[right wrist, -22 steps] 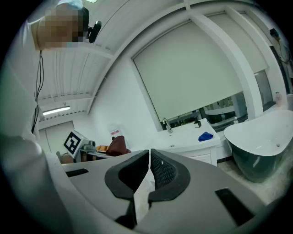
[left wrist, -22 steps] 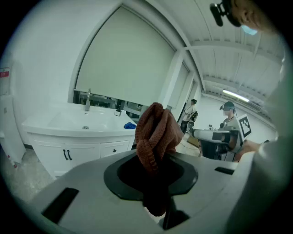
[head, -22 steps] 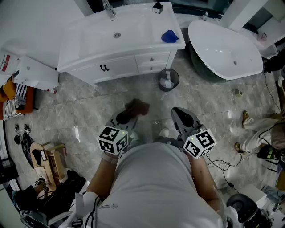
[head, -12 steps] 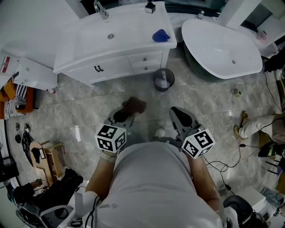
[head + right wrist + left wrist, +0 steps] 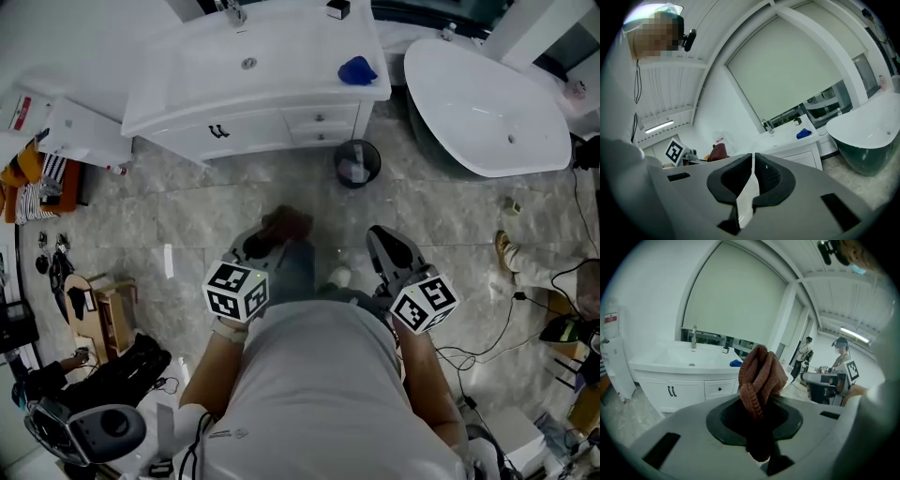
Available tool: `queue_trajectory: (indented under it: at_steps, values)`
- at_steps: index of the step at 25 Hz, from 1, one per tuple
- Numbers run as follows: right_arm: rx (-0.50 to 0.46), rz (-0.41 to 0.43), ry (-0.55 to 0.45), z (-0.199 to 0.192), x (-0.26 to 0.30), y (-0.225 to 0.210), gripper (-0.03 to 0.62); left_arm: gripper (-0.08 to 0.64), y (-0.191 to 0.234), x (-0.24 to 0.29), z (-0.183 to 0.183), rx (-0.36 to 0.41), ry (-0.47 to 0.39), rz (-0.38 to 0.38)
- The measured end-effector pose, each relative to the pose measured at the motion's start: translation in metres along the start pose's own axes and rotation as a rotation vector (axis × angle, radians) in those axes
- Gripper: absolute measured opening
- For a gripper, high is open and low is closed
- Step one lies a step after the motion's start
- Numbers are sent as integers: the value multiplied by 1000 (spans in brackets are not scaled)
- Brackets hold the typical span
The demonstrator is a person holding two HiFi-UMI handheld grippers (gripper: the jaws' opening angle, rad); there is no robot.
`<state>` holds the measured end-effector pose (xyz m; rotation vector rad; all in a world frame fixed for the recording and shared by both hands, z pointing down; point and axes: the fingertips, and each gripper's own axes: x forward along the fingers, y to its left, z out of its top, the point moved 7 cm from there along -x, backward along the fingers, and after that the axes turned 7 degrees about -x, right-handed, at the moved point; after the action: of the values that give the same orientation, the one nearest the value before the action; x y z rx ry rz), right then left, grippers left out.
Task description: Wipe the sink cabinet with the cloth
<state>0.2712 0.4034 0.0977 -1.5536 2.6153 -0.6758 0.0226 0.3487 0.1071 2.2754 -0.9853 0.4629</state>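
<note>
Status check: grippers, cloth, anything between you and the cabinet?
Left gripper shut on cloth. Right gripper shut, empty. Cabinet ahead, not yet reached. Only a bin by its right front corner.

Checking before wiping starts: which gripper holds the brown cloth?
The left gripper, shut on the brown cloth; the right gripper is shut on nothing.

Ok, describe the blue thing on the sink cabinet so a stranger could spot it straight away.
Find the white sink cabinet beside the bathtub. On its top, between the basin and the end nearest the bathtub, lies a small crumpled blue thing. It is the only coloured thing on that white top; the black item at the back edge is its one loose neighbour.
</note>
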Motion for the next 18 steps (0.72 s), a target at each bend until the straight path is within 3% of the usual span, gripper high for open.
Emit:
queue_trajectory:
  at_steps: [7,18]
  values:
    - [-9,-21,31,16,48,-17,32,83,45,30,24,-32,10,-13]
    - [-51,-39,79,61,174,-28,32,83,146,97,85,-90,53,-50]
